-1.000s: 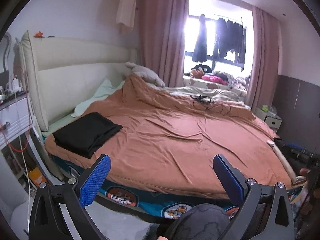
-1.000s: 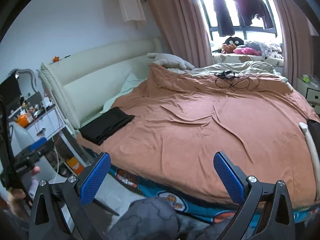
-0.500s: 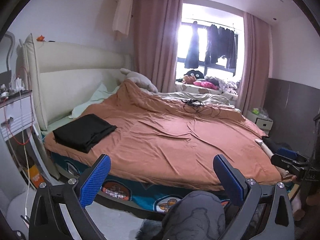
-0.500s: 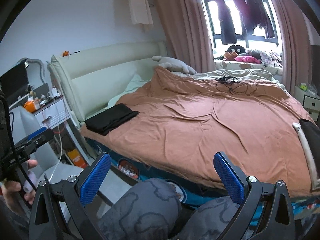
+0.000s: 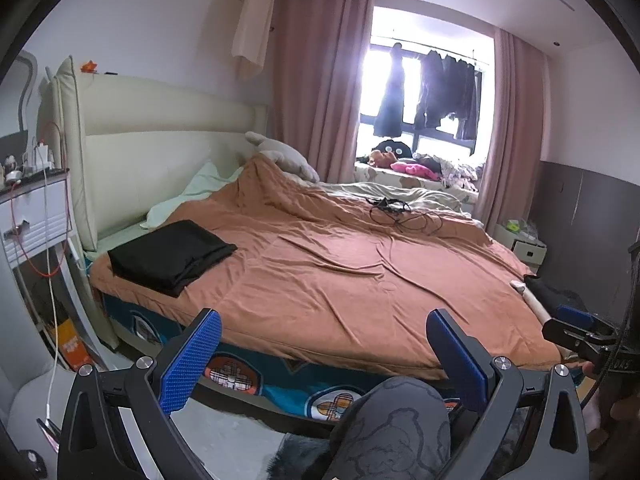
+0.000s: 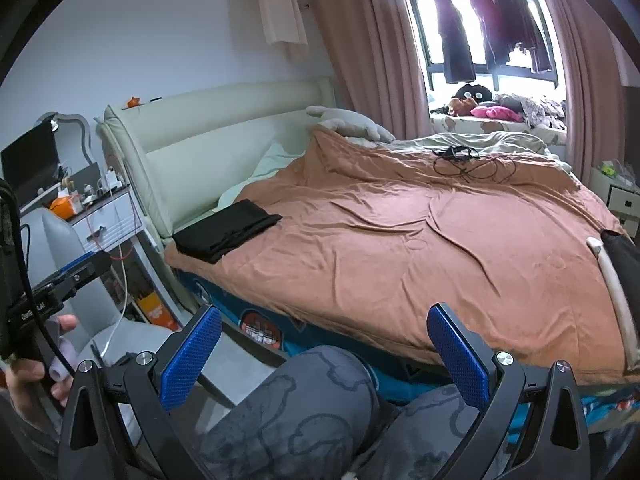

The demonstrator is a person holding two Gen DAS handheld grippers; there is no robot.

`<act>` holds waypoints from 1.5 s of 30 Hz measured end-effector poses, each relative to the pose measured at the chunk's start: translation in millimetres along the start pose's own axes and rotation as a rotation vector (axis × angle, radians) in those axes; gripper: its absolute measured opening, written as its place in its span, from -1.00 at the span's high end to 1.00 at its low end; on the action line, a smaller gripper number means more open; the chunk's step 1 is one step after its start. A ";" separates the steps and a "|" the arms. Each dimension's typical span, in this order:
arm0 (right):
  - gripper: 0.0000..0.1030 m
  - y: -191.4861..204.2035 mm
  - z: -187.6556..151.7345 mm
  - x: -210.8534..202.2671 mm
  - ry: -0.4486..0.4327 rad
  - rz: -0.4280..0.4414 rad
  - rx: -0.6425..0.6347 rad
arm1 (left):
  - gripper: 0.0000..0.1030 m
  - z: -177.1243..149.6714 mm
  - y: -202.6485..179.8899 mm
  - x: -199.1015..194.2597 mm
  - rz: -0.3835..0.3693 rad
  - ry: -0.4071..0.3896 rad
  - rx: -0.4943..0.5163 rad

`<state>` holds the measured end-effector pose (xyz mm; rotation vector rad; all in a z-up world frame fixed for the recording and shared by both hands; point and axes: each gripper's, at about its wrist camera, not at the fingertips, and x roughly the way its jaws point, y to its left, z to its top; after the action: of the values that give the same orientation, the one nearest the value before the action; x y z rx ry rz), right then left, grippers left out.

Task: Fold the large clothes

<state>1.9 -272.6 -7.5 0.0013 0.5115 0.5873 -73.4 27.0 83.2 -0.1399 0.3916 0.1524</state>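
Status from the bedside, left to right: black garment [image 5: 170,256] sits folded in a neat stack on the near-left corner of the bed [image 5: 340,280], by the headboard [image 5: 160,160], so that one looks done. Middle of the orange cover is bare apart from a tangle of cables [image 5: 400,212] far back. Another dark item [image 6: 622,256] lies at the right edge of the bed, mostly cut off, can't tell if folded; probably next. Left hand-held gripper [image 5: 324,354] and right hand-held gripper [image 6: 324,354] both spread wide, holding nothing, short of the bed above the person's knees [image 6: 312,408]. Clothes hanging at the window [image 5: 428,88] may be pending too.
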 end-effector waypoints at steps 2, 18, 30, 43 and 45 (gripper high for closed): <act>-1.00 -0.2 0.0 -0.2 0.001 -0.001 0.000 | -0.99 1.0 0.5 1.1 0.002 -0.001 0.000; -1.00 -8.0 -3.5 3.4 0.013 0.009 0.023 | -0.99 -0.7 -11.2 -0.9 -0.006 -0.008 0.025; -1.00 -8.2 -5.2 1.5 0.007 0.015 0.028 | -0.99 1.9 -8.7 -8.3 -0.015 -0.028 0.009; -1.00 -6.9 -6.2 -1.2 0.005 0.013 0.032 | -0.99 2.5 -14.0 -16.3 -0.025 -0.041 0.018; -1.00 -7.6 -5.5 -1.3 0.004 0.015 0.031 | -0.99 2.1 -14.0 -16.0 -0.026 -0.039 0.015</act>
<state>2.4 -280.4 -12.8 0.0338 0.5246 0.5936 -84.8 11.7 92.9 -0.1268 0.3521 0.1265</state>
